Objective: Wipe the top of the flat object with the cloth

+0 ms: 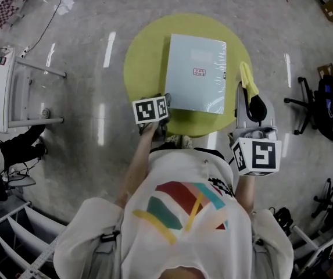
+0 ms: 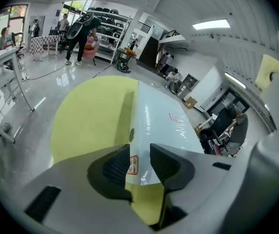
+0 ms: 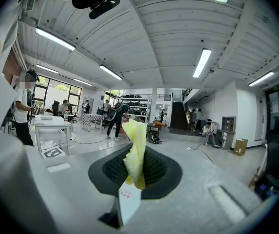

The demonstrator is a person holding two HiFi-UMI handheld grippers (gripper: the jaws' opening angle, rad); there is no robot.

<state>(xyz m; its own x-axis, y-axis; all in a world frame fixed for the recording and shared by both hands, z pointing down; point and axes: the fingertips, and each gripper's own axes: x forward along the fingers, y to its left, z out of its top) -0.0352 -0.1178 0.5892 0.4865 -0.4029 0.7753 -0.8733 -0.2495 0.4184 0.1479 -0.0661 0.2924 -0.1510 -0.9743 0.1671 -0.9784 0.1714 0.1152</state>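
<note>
A flat pale-blue box (image 1: 195, 74) in shiny wrap lies on a round yellow table (image 1: 146, 57). My left gripper (image 1: 163, 120) is at the box's near left corner. In the left gripper view that corner (image 2: 140, 150) fills the gap of the gripper (image 2: 139, 162), and both dark pads lie against it. My right gripper (image 1: 253, 102) hovers over the table's right edge, beside the box and apart from it. It is shut on a yellow cloth (image 1: 247, 77) that sticks out past the tips. The right gripper view shows the cloth (image 3: 135, 150) upright between the jaws of the gripper (image 3: 137, 172), a white tag hanging below.
A white metal table (image 1: 3, 86) stands on the floor at the left. Black office chairs (image 1: 305, 106) and bags crowd the right side. People (image 2: 81, 33) move about by shelves far behind the yellow table (image 2: 90, 116). The shiny floor surrounds the table.
</note>
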